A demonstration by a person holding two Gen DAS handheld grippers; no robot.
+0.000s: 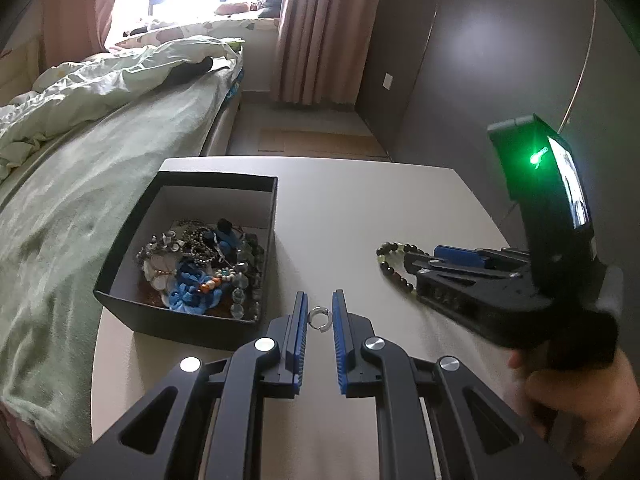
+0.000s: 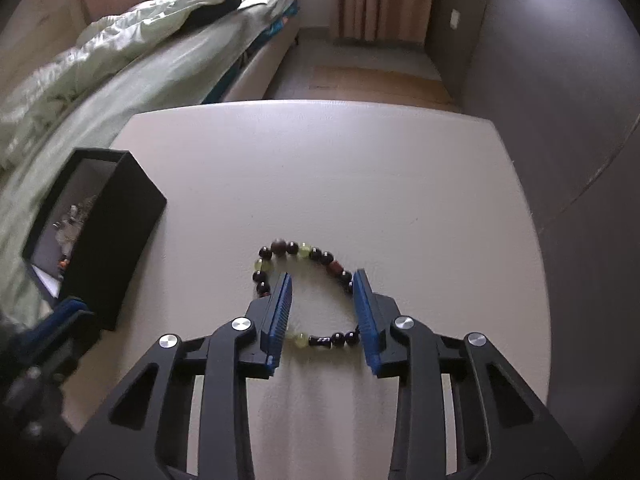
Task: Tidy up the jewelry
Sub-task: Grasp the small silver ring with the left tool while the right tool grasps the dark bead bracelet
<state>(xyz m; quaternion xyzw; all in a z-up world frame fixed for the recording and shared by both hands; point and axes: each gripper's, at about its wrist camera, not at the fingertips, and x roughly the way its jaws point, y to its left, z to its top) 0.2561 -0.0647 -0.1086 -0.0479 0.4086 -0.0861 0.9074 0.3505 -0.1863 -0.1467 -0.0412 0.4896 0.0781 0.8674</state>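
A small shiny metal ring [image 1: 319, 317] sits pinched between the ribbed blue pads of the left gripper [image 1: 320, 312], close to the black box [image 1: 132, 280]. The box is square with stiff walls and holds a bumpy heap of jewelry [image 1: 204, 272]. The right gripper [image 2: 322, 292] has its fingers partly open over a loop of round dark and pale green beads [image 2: 304, 256]; they hold nothing. The smooth pale table [image 2: 320, 168] has lots of bare room, and its rounded far edge is near the bed [image 1: 80, 140].
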